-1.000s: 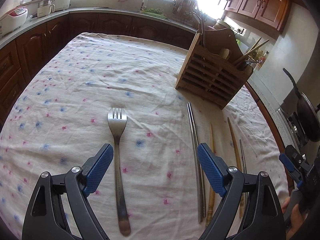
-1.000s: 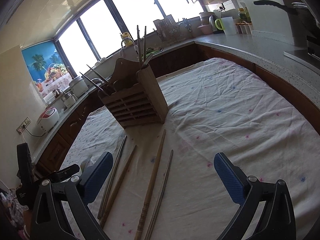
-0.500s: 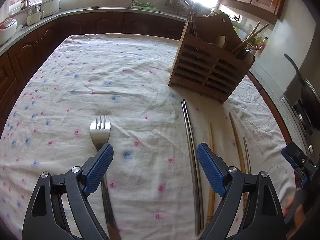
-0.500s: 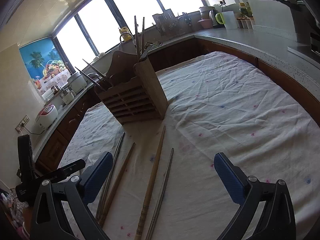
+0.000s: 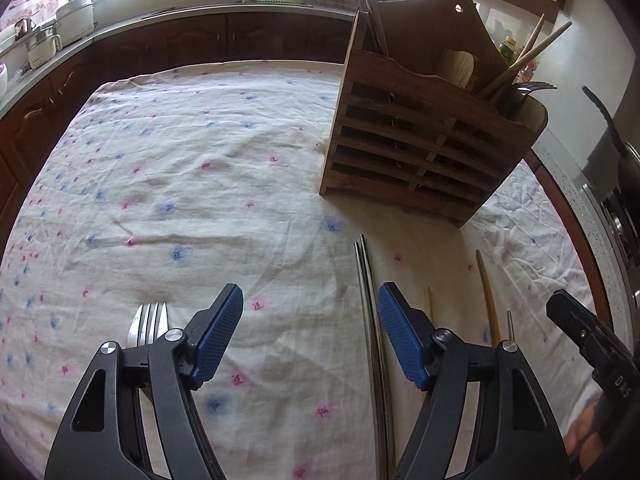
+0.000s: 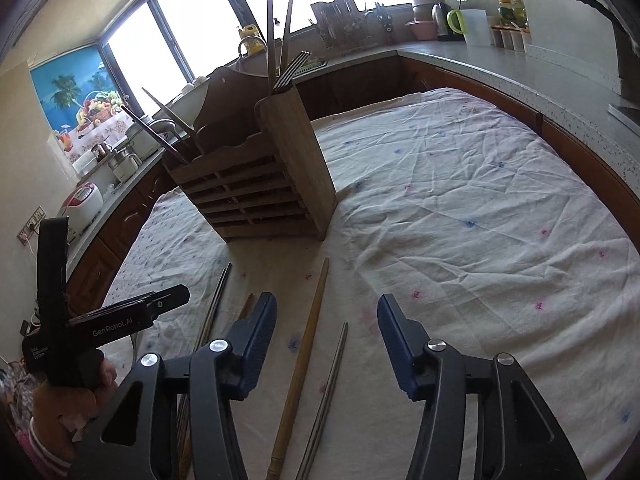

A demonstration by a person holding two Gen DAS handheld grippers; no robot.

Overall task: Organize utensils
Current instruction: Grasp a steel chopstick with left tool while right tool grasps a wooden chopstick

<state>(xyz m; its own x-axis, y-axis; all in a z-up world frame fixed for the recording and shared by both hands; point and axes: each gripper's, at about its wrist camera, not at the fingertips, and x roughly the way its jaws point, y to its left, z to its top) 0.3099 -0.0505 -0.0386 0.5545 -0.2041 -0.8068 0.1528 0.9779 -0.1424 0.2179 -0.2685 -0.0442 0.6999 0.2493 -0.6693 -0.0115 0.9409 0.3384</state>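
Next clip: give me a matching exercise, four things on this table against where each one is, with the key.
Things:
1. fork
2. steel chopstick pair
3. wooden holder
4. single steel chopstick

Places:
A. standing upright on the cloth
B. between the right gripper's fingers
C. left of the left gripper's fingers
D. just inside the left gripper's right finger

Pairs: 1-C, 2-D, 3-A, 4-B

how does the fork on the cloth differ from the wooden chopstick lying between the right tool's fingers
The fork is shiny metal with tines; the wooden chopstick is a plain tan rod. The fork lies alone, partly hidden behind the left tool; the chopstick lies among other sticks below the wooden holder. Both lie flat on the cloth, ungripped.
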